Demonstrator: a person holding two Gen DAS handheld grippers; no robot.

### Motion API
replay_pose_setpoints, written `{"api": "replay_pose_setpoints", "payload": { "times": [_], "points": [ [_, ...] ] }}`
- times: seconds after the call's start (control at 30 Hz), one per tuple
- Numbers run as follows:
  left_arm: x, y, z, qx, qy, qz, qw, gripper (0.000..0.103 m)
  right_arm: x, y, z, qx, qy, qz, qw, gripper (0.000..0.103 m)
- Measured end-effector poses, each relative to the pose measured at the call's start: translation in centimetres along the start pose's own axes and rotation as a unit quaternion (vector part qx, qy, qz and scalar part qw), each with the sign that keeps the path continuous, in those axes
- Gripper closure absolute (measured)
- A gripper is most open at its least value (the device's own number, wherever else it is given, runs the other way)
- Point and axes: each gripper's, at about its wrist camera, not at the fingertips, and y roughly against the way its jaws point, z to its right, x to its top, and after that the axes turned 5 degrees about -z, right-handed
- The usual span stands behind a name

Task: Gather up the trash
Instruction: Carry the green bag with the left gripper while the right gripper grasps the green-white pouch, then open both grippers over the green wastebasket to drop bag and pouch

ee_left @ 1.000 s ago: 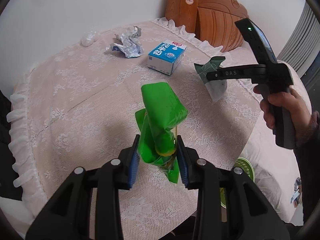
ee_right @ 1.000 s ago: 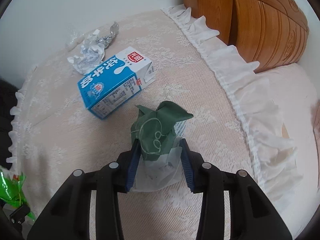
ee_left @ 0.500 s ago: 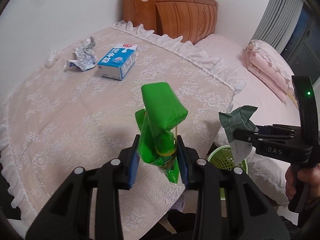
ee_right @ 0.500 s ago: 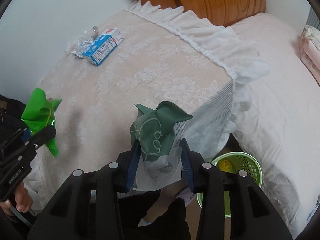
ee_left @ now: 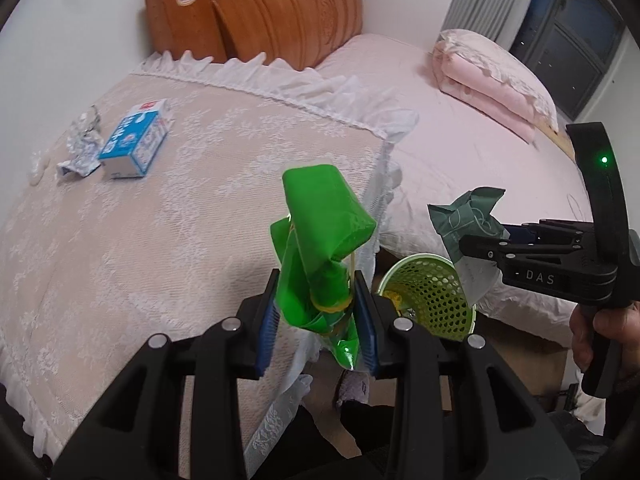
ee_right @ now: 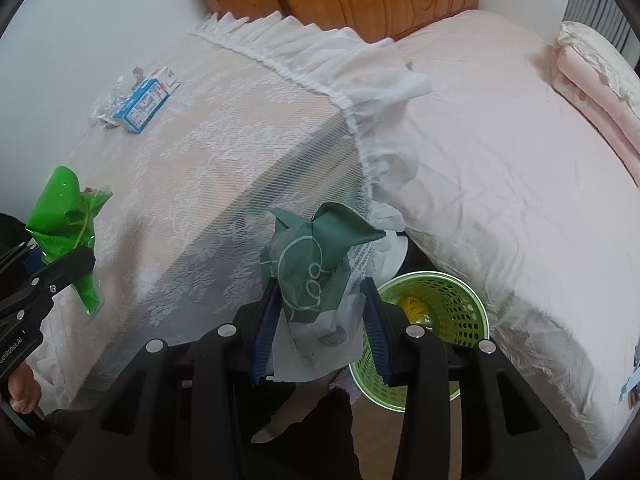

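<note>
Lace-covered table (ee_left: 160, 208) beside bed (ee_left: 480, 152), milk carton (ee_left: 134, 146) behind, left claw (ee_left: 316, 316) gripping green wrapper (ee_left: 320, 236), right claw (ee_right: 320, 324) holding dark-green packet (ee_right: 316, 260) over basket (ee_right: 460, 292)

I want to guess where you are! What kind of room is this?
Most likely a bedroom. There is a bed with a carved wooden headboard, folded pink bedding on it, and a small green bin on the floor beside it.
</note>
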Motion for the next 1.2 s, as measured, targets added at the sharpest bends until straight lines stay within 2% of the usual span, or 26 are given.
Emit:
{"api": "replay_pose_setpoints", "payload": {
  "times": [0.17,0.33,0.53,0.63,0.67,0.7,0.77,0.87,0.97,1.07,1.2],
  "points": [
    [1.6,-1.9,6.0,-0.03,-0.093,-0.019,0.995,0.069,-1.7,1.3,4.8,-0.035,-0.045,0.005,0.998,0.061],
    [2.5,-4.9,12.5,-0.093,-0.177,-0.055,0.9784,0.069,-3.4,2.7,9.7,-0.059,-0.088,0.012,0.994,0.06],
    [2.3,-9.5,18.7,-0.127,-0.225,-0.114,0.9592,0.067,-5.1,3.6,14.1,-0.069,-0.12,0.018,0.99,0.06],
    [2.1,-10.7,20.4,-0.124,-0.242,-0.123,0.9544,0.055,-5.6,3.6,15.7,-0.07,-0.128,0.016,0.989,0.06],
    [2.0,-10.8,20.7,-0.121,-0.245,-0.123,0.954,0.044,-5.7,3.6,16.0,-0.071,-0.13,0.015,0.989,0.06],
    [2.1,-10.8,20.9,-0.118,-0.247,-0.121,0.9542,0.033,-5.8,3.6,16.2,-0.071,-0.132,0.015,0.989,0.06],
    [2.1,-10.4,21.0,-0.116,-0.244,-0.11,0.9564,0.023,-5.9,3.6,16.7,-0.07,-0.134,0.014,0.988,0.06],
    [2.4,-9.7,20.4,-0.112,-0.232,-0.093,0.9618,0.015,-6.0,3.3,17.0,-0.064,-0.137,0.012,0.988,0.059],
    [2.9,-8.5,19.5,-0.098,-0.215,-0.069,0.9692,0.013,-5.9,3.1,17.0,-0.061,-0.133,0.011,0.989,0.059],
    [3.3,-6.5,17.8,-0.054,-0.191,-0.03,0.9796,0.009,-5.7,2.8,16.6,-0.056,-0.133,0.009,0.99,0.058],
    [3.7,-3.2,14.2,-0.02,-0.145,0.012,0.9892,0.008,-5.7,1.9,16.0,-0.046,-0.13,-0.002,0.991,0.058]
  ]
}}
